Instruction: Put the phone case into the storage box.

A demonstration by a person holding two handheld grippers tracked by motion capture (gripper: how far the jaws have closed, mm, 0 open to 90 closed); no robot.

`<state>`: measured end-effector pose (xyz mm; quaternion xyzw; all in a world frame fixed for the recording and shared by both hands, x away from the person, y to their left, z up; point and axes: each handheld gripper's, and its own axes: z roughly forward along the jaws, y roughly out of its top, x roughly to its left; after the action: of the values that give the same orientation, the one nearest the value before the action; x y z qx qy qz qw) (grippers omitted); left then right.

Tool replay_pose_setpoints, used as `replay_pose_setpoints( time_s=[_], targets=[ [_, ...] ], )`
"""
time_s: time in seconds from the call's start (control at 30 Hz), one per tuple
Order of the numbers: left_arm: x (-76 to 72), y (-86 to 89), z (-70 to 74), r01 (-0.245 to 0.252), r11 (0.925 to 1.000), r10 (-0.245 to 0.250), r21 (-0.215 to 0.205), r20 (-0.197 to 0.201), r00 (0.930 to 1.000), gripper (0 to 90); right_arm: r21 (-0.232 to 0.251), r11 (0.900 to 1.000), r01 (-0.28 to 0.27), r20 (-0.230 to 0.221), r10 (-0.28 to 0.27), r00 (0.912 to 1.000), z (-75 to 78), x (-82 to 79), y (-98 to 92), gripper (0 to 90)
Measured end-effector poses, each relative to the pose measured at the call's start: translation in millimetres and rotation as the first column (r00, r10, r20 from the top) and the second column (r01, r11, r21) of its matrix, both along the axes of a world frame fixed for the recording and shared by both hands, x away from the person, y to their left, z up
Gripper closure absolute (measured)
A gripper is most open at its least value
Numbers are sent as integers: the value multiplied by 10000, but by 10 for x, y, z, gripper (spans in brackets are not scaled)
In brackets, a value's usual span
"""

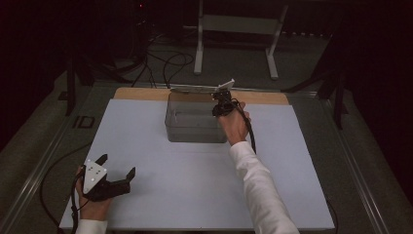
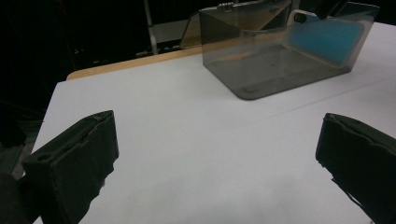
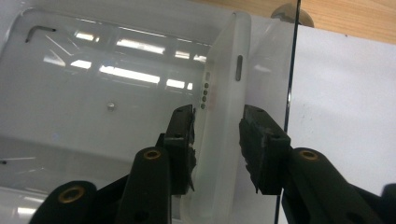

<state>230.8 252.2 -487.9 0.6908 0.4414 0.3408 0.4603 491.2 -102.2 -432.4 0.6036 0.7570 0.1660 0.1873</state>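
my left gripper (image 2: 219, 158) hangs over the white table (image 2: 187, 130) with both jaws wide apart. farther ahead stands a clear box (image 2: 261, 70), and a blue phone (image 2: 327, 39) leans inside it.

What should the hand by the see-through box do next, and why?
Probably lift the right gripper straight up out of the clear box. Its jaws stand slightly apart from the phone, which leans against the box's wall, so the drop looks done.
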Motion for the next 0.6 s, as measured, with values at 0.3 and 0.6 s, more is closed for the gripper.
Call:
replay_pose_setpoints(
  time_s=[0.3,0.6],
  targets=[
    [2,-8,1,39,10000,-39,30,0,10000,2,104,9979,-634,314,630,9975,81,-75,-14,577],
    [6,-22,-3,57,10000,-57,47,22,10000,2,716,9861,-1502,576,1462,9876,68,-213,-18,445]
  ],
)
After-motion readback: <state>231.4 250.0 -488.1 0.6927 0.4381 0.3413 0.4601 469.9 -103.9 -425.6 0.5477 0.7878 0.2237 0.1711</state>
